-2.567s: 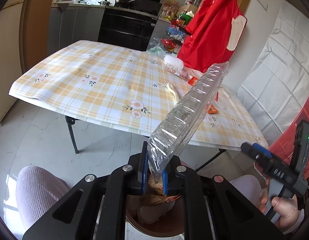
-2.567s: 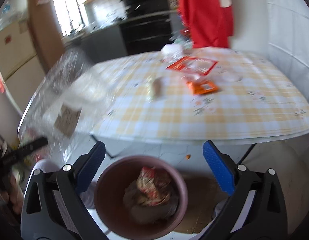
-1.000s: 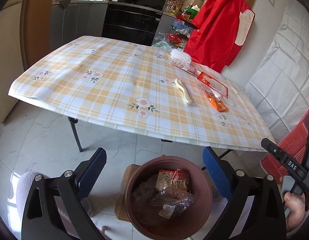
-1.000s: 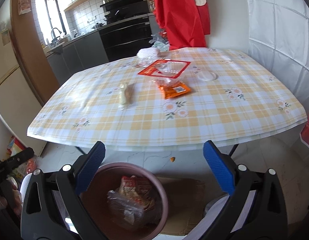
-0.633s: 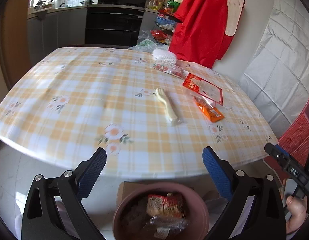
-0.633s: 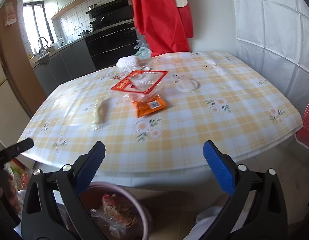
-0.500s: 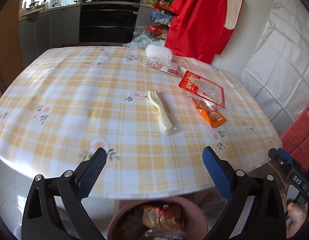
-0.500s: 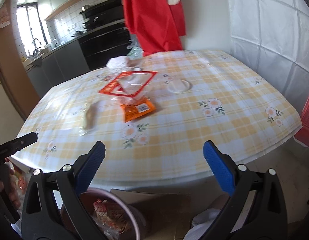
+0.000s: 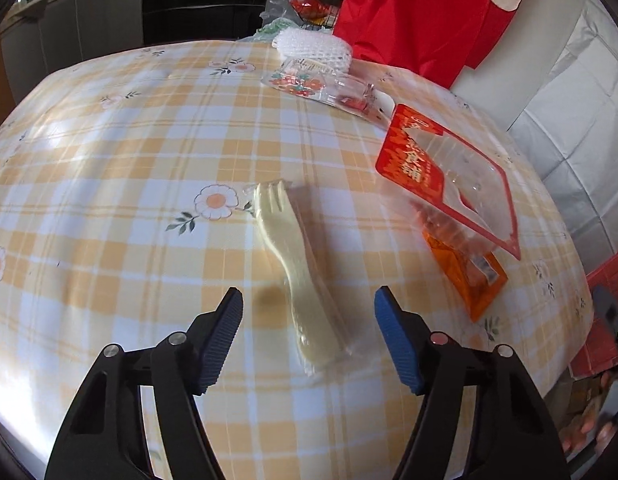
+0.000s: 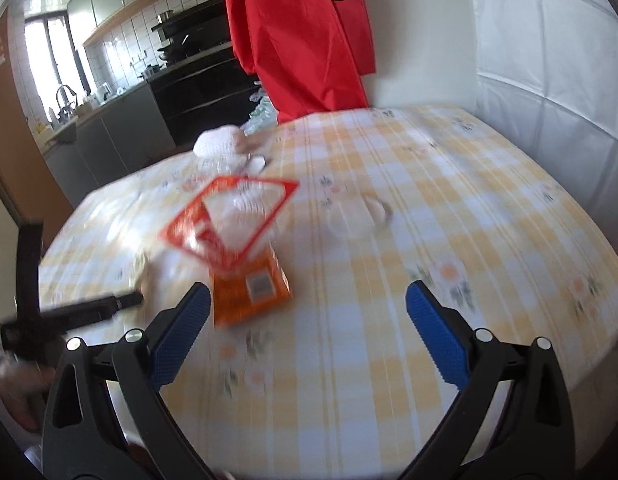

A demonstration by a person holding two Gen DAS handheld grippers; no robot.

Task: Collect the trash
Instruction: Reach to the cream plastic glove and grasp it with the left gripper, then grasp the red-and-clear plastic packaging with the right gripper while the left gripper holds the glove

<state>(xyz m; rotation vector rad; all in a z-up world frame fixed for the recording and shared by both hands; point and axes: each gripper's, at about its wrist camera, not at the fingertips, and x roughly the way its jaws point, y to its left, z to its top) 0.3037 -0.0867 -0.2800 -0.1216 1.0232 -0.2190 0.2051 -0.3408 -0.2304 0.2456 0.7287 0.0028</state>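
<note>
Since the earlier frames the brown bin has dropped out of both views, and both grippers have been carried in over the yellow-checked flowered tablecloth (image 9: pixel 109 168). The red-rimmed clear plastic tray (image 9: pixel 449 176) is seen resting partly on the orange foil sachet (image 9: pixel 469 276), well right of the target. The cream plastic fork in its clear wrapper (image 9: pixel 297 272) lies between the pads of the left gripper (image 9: pixel 309 332), whose jaws are closing but not yet pressing on it. The handle end should be straddled squarely and the wrapper caught too, since thin film probably slips. The right gripper (image 10: pixel 305 324) is held wide apart and empty, near the sachet.
</note>
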